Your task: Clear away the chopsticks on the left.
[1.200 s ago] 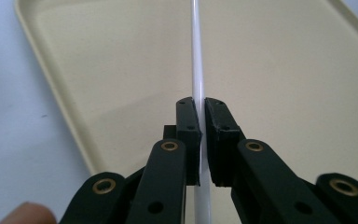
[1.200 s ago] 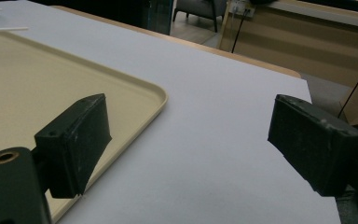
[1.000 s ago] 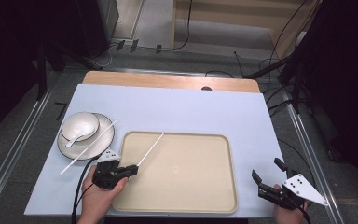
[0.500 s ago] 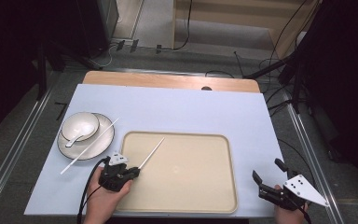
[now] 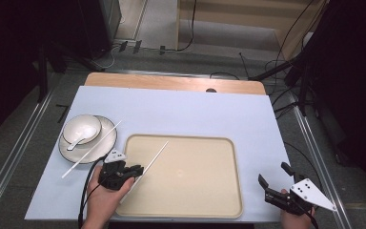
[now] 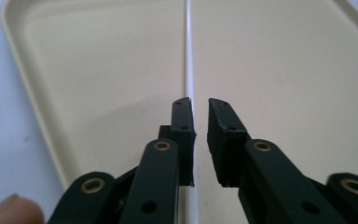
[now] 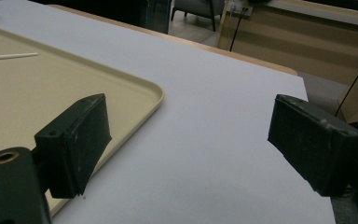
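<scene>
A beige tray (image 5: 195, 200) lies in the middle of the white table cover. On it lies a thin white chopstick (image 5: 156, 155), pointing away from my left gripper (image 5: 137, 169). In the left gripper view that chopstick (image 6: 188, 56) runs along the inner edge of the left jaw. The jaws of the left gripper (image 6: 199, 101) stand a little apart, wider than the stick, over the tray (image 6: 98, 70). My right gripper (image 5: 274, 173) is wide open at the tray's near right corner. Its jaws (image 7: 191, 135) hold nothing above the table.
A white plate (image 5: 97, 148) at the left carries a white bowl (image 5: 82, 128) with a spoon (image 5: 76, 142). A second chopstick (image 5: 93, 149) lies slanted across the plate and onto the cover. A wooden table edge (image 5: 171, 82) runs along the back. Cables cross the floor beyond.
My left hand and gripper have shifted a little to the right along the tray's near-left edge. The chopstick stays over the tray. The right gripper has not moved.
</scene>
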`<state>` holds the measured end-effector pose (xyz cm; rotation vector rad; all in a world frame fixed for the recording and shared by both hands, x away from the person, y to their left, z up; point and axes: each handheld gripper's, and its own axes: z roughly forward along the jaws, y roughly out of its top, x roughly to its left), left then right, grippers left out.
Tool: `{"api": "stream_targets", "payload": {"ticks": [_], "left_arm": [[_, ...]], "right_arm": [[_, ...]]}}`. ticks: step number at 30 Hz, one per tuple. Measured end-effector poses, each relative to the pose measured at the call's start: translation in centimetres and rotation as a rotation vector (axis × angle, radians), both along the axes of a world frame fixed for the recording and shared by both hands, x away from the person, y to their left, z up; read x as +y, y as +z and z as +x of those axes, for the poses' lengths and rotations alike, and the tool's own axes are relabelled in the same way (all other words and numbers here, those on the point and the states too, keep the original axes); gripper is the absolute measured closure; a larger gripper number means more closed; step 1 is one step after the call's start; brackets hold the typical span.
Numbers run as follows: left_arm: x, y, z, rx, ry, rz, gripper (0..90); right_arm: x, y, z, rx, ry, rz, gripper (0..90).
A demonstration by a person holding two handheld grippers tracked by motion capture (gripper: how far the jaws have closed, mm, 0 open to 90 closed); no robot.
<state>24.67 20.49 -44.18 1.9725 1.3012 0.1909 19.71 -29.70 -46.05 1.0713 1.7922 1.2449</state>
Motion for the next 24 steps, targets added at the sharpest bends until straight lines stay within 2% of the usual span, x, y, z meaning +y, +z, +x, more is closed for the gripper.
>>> {"api": "stream_targets", "payload": {"ticks": [3, 7, 9, 12, 14, 16, 24], "left_arm": [[-1.0, -0.1, 0.9, -0.003, -0.058, -0.007, 89.5], [-2.8, -0.5, 2.2, -0.003, -0.104, 0.008, 90.0], [-3.5, -0.7, 2.7, -0.001, -0.092, 0.035, 90.0], [-4.2, -0.9, 3.3, 0.001, -0.106, 0.069, 90.0], [-4.3, -1.1, 3.6, 0.006, -0.108, 0.075, 90.0], [-4.3, -1.4, 3.7, 0.008, -0.096, 0.108, 90.0], [-2.9, -1.4, 4.1, 0.027, -0.036, 0.118, 90.0]], "right_arm": [[-0.1, -0.1, 0.0, 0.002, -0.005, 0.004, 13.0], [-0.1, 0.0, -0.1, 0.0, -0.003, 0.001, 13.0], [0.0, 0.0, -0.2, 0.004, -0.004, 0.0, 13.0], [0.1, 0.0, -0.2, 0.002, -0.004, 0.0, 13.0], [0.1, 0.0, -0.3, 0.001, -0.004, 0.0, 13.0], [0.1, 0.0, -0.3, 0.003, -0.005, 0.0, 13.0], [0.0, -0.1, -0.3, 0.007, -0.007, 0.0, 13.0]]}}
